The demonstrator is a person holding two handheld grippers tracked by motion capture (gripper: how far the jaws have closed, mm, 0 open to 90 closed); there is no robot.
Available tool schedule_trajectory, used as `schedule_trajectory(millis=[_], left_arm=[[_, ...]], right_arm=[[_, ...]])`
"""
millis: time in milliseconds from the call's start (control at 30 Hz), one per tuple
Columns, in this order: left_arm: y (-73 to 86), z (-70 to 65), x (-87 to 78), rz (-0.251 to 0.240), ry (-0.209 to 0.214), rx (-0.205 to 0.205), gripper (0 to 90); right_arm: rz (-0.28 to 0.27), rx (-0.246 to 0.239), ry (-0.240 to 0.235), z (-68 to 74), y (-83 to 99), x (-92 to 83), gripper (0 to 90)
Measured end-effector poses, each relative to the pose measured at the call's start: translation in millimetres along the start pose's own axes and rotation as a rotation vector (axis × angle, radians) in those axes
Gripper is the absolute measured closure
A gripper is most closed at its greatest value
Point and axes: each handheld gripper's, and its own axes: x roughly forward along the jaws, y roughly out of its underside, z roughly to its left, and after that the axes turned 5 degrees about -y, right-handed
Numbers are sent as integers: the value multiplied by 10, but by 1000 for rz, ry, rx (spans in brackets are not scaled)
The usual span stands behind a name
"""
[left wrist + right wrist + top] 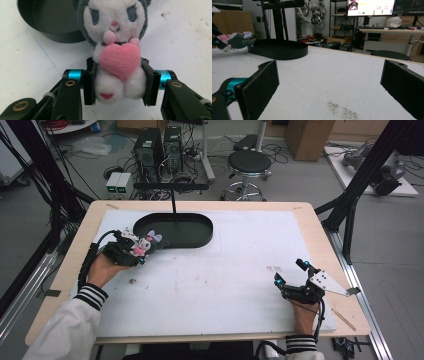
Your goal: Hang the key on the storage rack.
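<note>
plush toy [117, 53] in left claw [119, 82], black tray [175, 230] beside

Black jaws with teal joints and brass screws are seen on the left gripper [117, 82]. A grey plate is carried by the right gripper [291, 272]. White sleeves [55, 330] with striped cuffs are worn.

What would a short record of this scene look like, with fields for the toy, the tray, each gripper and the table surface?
toy: small white and grey plush doll hugging a pink heart, held above the white mat, next to the tray's near left end
tray: black oval shallow tray, nothing visible inside it
left gripper: left gripper shut on the plush doll's body, one pad on each side
right gripper: right gripper open, holding nothing, low over the mat at the table's right
surface: white mat on a light wooden table, with a few dirty specks
</note>
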Motion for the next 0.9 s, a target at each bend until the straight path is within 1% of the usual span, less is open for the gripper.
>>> schedule_trajectory(millis=[67,100,133,167,267,333,400,500,633,733,800,833,900], left_arm=[[-1,18,-37,-30,-2,-16,554],[-2,50,-95,-77,-1,-33,555],[-2,50,-95,-77,-1,-33,555],[-3,56,-105,-87,3,-37,555],[-2,85,-175,-148,0,-41,554],[-9,107,-216,-164,4,-46,555],[-27,131,-262,-185,5,-62,554],[-53,175,-330,-215,-8,-70,555],[-78,243,-419,-270,-20,-105,555],[-101,296,-466,-285,-34,-114,554],[-123,327,-499,-293,-23,-123,554],[-141,344,-521,-301,-24,-131,554],[-168,370,-557,-313,-34,-132,554]], right_arm=[[-3,-3,1,-2,0,3,8],[-2,-3,0,-1,1,3,8],[-2,-3,0,-1,1,3,8],[-2,-4,1,-1,1,3,8],[-3,-3,1,-2,0,3,8],[-3,-2,1,-2,1,3,8],[-3,-2,1,-2,0,3,8],[-2,-1,0,0,1,2,8],[-3,-3,1,-2,0,3,8],[-3,-2,2,-2,1,3,9],[-3,-5,2,-2,1,3,8],[-3,-3,2,-1,1,3,9],[-4,-2,2,-2,1,3,9]])
